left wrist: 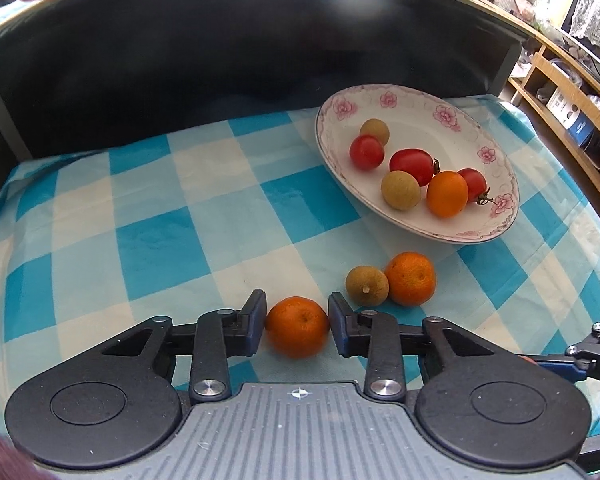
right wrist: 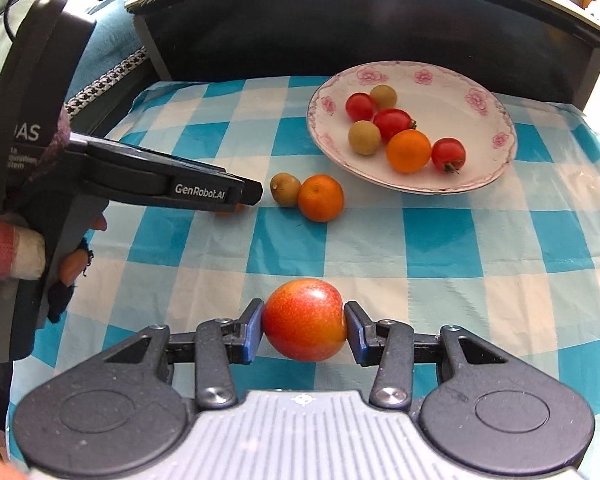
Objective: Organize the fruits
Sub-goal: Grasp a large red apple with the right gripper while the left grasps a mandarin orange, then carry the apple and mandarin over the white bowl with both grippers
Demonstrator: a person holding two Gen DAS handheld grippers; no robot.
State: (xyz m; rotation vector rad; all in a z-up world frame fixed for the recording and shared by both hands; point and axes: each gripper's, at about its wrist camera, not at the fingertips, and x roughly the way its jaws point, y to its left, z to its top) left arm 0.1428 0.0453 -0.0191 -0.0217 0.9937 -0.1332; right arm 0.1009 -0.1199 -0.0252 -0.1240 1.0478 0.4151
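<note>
In the left wrist view my left gripper [left wrist: 297,316] is shut on a small mandarin [left wrist: 297,328], low over the checked cloth. In the right wrist view that gripper [right wrist: 244,198] comes in from the left, and only a sliver of the mandarin [right wrist: 230,210] shows beneath it. My right gripper [right wrist: 304,320] is shut on a red-orange apple-like fruit [right wrist: 304,324]. A flowered white plate [right wrist: 480,80] holds three cherry tomatoes, two brown longans and an orange [right wrist: 408,151]. Another mandarin [right wrist: 321,198] and a longan [right wrist: 285,189] lie together on the cloth before the plate.
A dark, raised panel [left wrist: 220,52] walls off the back of the table. Blue-and-white checked cloth [left wrist: 160,240] covers the tabletop. Wooden shelves [left wrist: 560,92] stand to the right. A person's gloved hand [right wrist: 12,248] holds the left gripper's handle.
</note>
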